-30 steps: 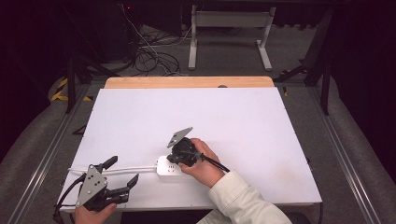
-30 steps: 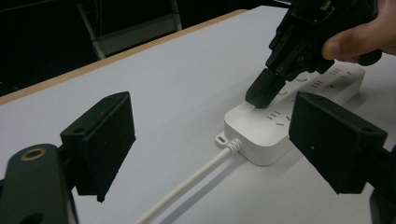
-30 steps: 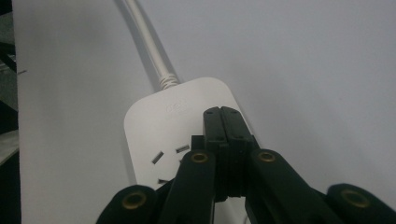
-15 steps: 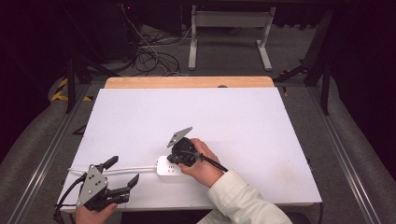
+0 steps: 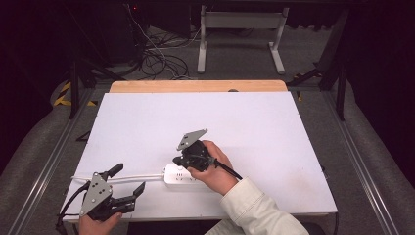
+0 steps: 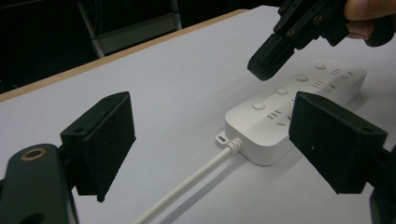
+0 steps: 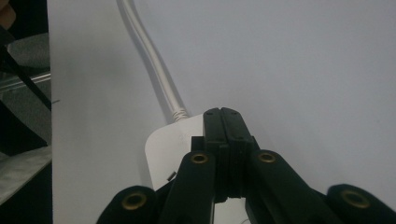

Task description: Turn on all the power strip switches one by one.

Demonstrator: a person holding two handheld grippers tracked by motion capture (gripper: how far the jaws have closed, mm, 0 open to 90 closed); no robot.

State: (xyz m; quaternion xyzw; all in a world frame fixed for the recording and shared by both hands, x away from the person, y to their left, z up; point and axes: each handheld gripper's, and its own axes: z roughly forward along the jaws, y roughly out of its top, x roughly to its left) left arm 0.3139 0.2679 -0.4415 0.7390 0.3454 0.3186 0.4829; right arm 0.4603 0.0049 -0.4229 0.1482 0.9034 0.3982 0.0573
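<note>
— Nothing on the worktop (image 5: 147, 122) has moved since the earlier frames: both tongs and the power strip (image 5: 182, 176) sit where they did a second ago.

— Position of the strip?

— White power strip lies flat near the front edge of the worktop, slightly left of centre. Its white cable (image 5: 132, 177) runs leftward along the surface toward the left tongs.

— Right tongs?

— Right tongs (image 5: 182, 160), held by the right hand (image 5: 215, 169), are over the strip's left end. In the right gripper view the jaws are pressed together, tips meeting above the strip's end where the cable enters. Nothing is between them. Whether the tips touch the strip, I cannot tell.

— Left tongs?

— Left tongs (image 5: 128, 181) sit at the front left corner of the worktop, held from below by the left hand (image 5: 95, 225). Jaws stand wide apart, empty, apart from the strip; the cable passes between them in the left gripper view.
</note>
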